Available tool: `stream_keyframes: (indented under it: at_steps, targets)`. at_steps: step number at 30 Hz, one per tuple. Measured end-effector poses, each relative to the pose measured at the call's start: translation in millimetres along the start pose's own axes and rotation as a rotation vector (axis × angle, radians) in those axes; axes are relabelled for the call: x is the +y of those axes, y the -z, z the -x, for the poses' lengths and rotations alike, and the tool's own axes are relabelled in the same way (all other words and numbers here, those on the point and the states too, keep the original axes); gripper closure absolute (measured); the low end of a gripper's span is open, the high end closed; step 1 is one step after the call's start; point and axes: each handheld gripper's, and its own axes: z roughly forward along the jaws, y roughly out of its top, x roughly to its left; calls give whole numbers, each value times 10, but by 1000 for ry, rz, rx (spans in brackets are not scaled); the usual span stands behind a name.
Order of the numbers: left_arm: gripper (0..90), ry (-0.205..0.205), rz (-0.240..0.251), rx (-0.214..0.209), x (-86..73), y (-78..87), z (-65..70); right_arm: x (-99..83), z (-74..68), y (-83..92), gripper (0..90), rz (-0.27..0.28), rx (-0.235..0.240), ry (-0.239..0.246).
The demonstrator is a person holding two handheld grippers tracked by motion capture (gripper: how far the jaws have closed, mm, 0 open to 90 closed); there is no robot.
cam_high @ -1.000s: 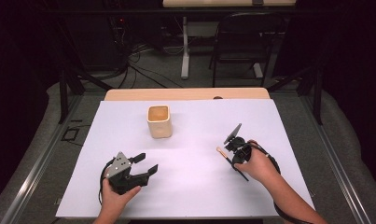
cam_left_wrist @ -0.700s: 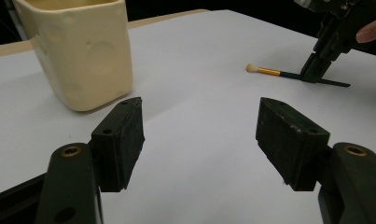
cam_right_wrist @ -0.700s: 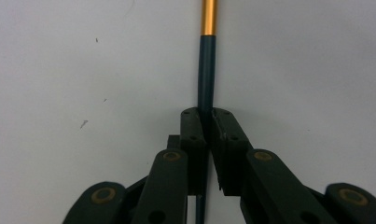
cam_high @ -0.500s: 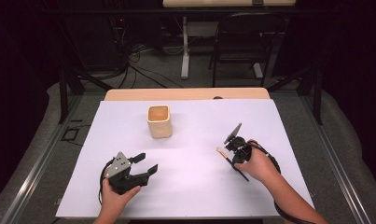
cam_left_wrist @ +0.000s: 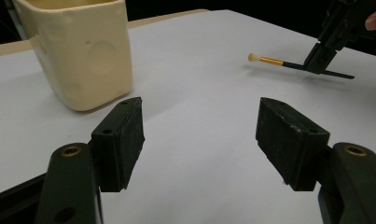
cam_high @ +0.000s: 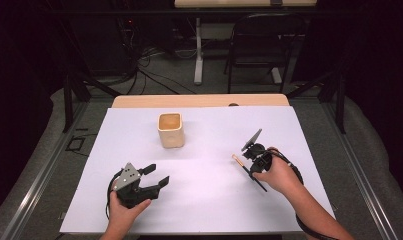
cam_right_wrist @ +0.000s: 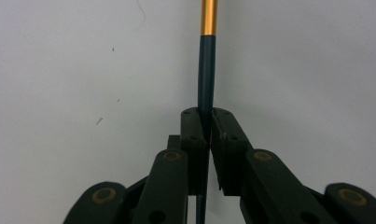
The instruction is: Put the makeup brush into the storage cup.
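The brush (cam_high: 249, 171) lies right of centre in the high view on the white sheet (cam_high: 209, 200), its dark handle pinched between the right gripper (cam_high: 252, 163)'s closed jaws. At lower left, the left gripper (cam_high: 157, 176) gapes wide, holding nothing, below the cream cup (cam_high: 170, 130).

White table cover (cam_high: 209, 200), cream square cup (cam_high: 170, 129), black folding chair (cam_high: 261, 47), floor cables (cam_high: 154, 62)

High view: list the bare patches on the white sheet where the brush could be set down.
Bare sheet lies between the cream square ceramic cup and the right gripper holding the thin dark-handled makeup brush, between both grippers, and left of the cup. Only the open left gripper crowds the near-left.
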Motion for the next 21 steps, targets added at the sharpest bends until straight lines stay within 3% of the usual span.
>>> stream_keyframes:
  at_steps: [1, 2, 6, 16, 18, 21]
  targets:
    - [323, 0, 0, 0, 0, 0, 0, 0, -7, 7, 836, -4, 1, -9]
    - [323, 0, -1, -1, 0, 0, -1, 5, 7, 17, 835, -4, 1, 14]
    - [323, -1, -2, 0, 0, -1, -4, 3, -18, 41, 835, 25, 7, -12]
    - [323, 0, 2, -1, -2, -2, -3, 10, -55, 150, 836, 67, 17, 23]
    - [323, 0, -3, 0, -1, -1, -2, 2, -84, 157, 835, 108, 31, 28]
    - [323, -1, -2, 0, -1, -1, -2, 4, -97, 188, 835, 94, 34, 33]
